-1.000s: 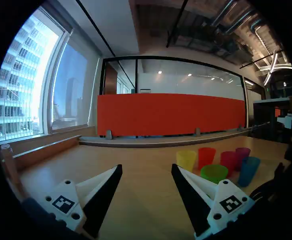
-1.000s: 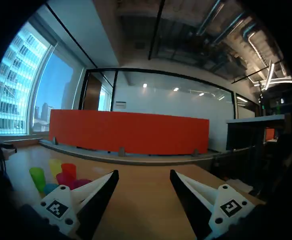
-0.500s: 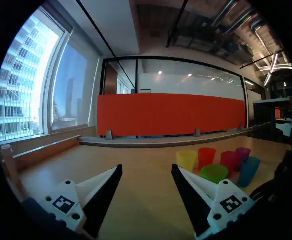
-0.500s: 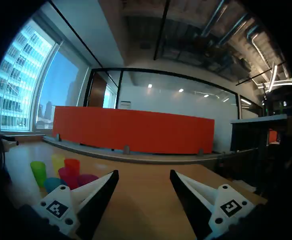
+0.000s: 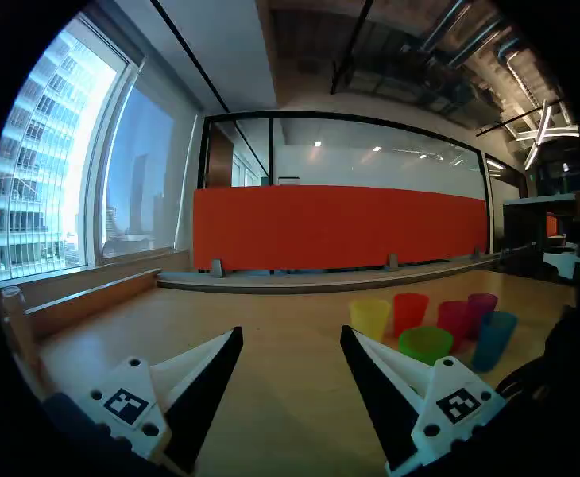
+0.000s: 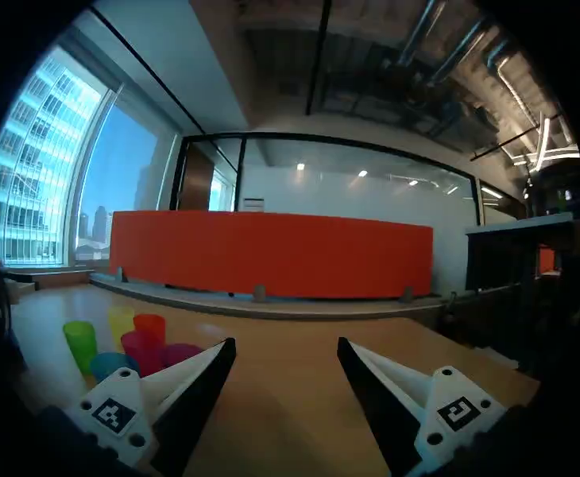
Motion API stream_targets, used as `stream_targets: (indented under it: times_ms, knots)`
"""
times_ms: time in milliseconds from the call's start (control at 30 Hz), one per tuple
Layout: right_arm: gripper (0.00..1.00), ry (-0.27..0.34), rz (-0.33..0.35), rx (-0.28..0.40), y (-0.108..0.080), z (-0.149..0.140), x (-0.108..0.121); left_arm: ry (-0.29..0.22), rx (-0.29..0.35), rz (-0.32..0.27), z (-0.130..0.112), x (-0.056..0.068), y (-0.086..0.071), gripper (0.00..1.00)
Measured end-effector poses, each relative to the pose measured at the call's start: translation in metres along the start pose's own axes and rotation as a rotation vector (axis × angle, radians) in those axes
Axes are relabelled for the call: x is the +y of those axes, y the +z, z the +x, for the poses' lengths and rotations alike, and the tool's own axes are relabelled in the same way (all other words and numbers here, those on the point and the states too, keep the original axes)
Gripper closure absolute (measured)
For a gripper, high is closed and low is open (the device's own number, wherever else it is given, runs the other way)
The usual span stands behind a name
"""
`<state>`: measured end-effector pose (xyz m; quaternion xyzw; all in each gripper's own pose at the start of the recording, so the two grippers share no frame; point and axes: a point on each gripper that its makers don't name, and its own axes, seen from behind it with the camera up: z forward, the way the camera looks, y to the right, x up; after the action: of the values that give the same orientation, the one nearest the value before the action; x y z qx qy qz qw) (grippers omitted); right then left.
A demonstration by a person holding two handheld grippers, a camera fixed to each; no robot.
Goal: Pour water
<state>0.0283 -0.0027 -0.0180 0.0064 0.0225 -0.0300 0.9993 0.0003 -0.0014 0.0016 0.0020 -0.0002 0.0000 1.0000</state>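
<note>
left gripper [image 5: 291, 329] and right gripper [image 6: 286, 342], jaws apart, hover near coloured cups [image 5: 425, 343].

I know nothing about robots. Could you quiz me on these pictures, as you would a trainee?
1. True or false: the left gripper is shut on a cup.
2. The long partition behind the table is: A blue, B orange, C green.
3. How many coloured cups stand on the table?
Key: 1 false, it is open and empty; 2 B; 3 six.
</note>
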Motion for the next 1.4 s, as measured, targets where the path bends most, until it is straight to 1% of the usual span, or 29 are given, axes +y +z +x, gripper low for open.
stream_targets:
  times_ms: [200,400,600,800,1100,1400]
  knots:
    - [0.01,0.016,-0.001,-0.009,0.005,-0.006,-0.001,0.000,0.000,0.000,0.000,0.000,0.000,0.09]
    - [0.01,0.040,-0.017,-0.016,0.009,-0.007,0.003,-0.001,0.000,0.000,0.000,0.000,0.000,0.09]
    - [0.01,0.034,-0.020,-0.014,0.014,-0.006,0.004,0.000,0.000,0.000,0.000,0.000,0.000,0.09]
    - [0.01,0.042,-0.018,-0.013,0.015,-0.008,0.001,-0.001,0.000,0.000,0.000,0.000,0.000,0.09]
    - [0.01,0.054,-0.018,-0.028,0.019,-0.021,0.000,0.000,0.000,0.000,0.000,0.000,0.000,0.09]
    - [0.01,0.064,-0.021,-0.037,0.019,-0.028,0.001,0.000,0.000,0.000,0.000,-0.001,0.000,0.09]
